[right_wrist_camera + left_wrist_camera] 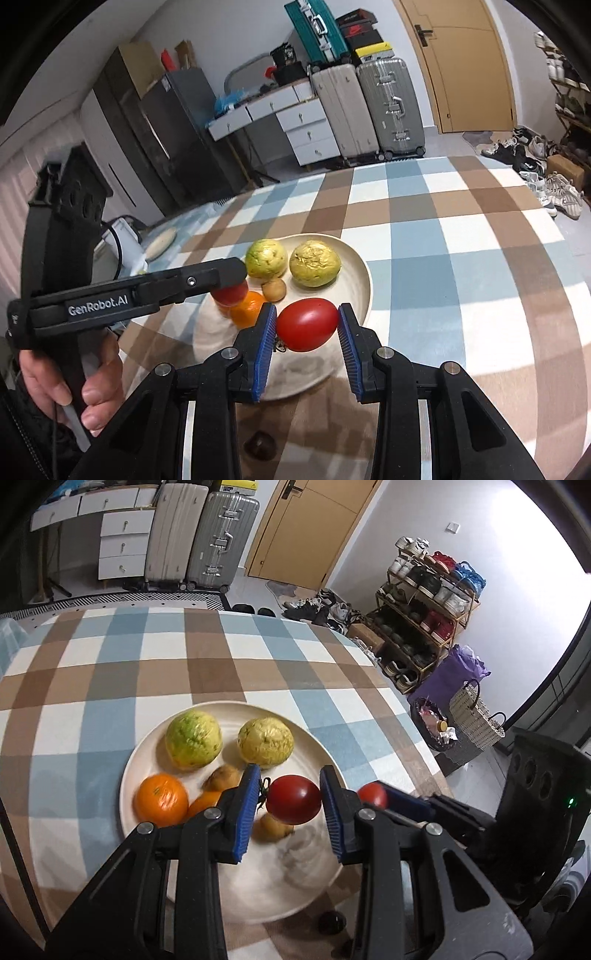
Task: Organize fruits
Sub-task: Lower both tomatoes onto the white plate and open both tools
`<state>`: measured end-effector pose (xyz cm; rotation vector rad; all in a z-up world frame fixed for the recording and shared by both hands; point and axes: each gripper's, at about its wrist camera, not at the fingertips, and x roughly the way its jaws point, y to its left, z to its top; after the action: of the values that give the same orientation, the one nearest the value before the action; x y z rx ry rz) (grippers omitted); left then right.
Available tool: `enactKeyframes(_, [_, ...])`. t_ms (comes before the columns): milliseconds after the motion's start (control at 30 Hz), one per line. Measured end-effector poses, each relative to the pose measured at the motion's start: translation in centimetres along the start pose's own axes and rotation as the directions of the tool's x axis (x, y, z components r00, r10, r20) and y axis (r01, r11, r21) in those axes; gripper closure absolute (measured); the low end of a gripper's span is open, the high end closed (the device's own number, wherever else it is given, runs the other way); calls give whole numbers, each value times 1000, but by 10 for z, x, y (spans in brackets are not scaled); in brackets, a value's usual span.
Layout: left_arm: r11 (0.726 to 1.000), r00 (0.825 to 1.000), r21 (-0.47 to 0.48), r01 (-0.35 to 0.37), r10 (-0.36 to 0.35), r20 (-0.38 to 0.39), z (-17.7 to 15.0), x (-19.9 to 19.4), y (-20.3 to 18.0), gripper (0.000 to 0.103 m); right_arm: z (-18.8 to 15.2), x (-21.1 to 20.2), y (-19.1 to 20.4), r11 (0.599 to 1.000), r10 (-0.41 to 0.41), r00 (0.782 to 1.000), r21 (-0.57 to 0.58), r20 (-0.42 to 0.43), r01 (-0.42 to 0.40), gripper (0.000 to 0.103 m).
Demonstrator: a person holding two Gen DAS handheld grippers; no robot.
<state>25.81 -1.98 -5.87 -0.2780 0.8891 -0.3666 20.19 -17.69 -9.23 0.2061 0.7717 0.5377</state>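
Note:
A cream plate [207,853] on the checked tablecloth holds two yellow-green guavas [193,739], an orange [161,802], a second orange piece and small brown fruits [222,777]. My left gripper [291,805] is shut on a dark red tomato [293,799] above the plate. My right gripper [306,330] is shut on a brighter red tomato [307,324] over the plate's near rim [364,280]. The right gripper also shows in the left wrist view [391,801], and the left gripper in the right wrist view [229,284].
A small dark round object [260,445] lies on the cloth before the plate. Suitcases [199,535], drawers, a door and a shoe rack [421,602] stand beyond the table. A basket and bin [476,716] sit off the right edge.

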Motion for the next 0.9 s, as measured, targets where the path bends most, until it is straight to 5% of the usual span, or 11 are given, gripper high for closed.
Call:
enactKeyframes(800, [997, 999, -76, 19, -22, -49, 4, 54, 23, 72, 10, 63, -14, 998, 50, 991, 44, -123, -45, 68])
enactKeyframes(867, [997, 998, -81, 20, -25, -50, 5, 54, 24, 72, 11, 65, -12, 998, 52, 991, 37, -126, -48, 64])
enactKeyframes(900, [996, 999, -81, 24, -28, -46, 6, 52, 24, 72, 11, 65, -12, 998, 50, 991, 38, -123, -46, 51])
